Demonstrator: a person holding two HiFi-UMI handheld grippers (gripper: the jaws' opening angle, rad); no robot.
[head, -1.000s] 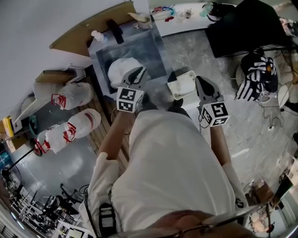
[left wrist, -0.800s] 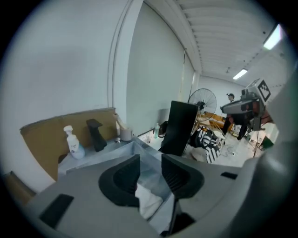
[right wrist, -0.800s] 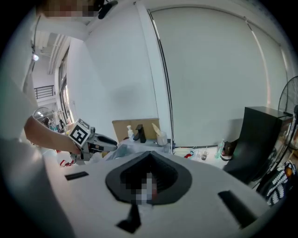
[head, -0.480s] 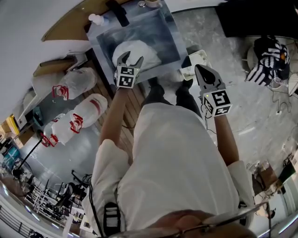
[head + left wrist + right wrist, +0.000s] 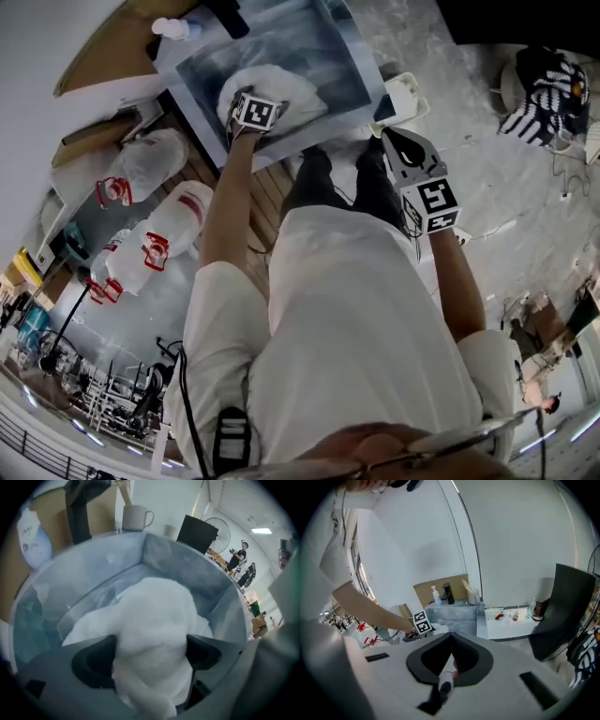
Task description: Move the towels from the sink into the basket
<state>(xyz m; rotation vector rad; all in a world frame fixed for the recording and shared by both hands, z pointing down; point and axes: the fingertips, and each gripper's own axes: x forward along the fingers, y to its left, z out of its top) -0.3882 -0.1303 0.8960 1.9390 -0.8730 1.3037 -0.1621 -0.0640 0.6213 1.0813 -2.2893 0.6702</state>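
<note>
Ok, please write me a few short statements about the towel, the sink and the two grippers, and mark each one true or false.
1. A white towel lies inside the sink. True.
2. The left gripper is shut, with the towel to one side of it. False: its jaws stand wide apart, having just been opening, and the towel is between them.
3. The right gripper holds a second towel. False: its jaws are together with nothing in them, and it is held away from the sink.
4. A mug stands at the far edge of the sink. True.
</note>
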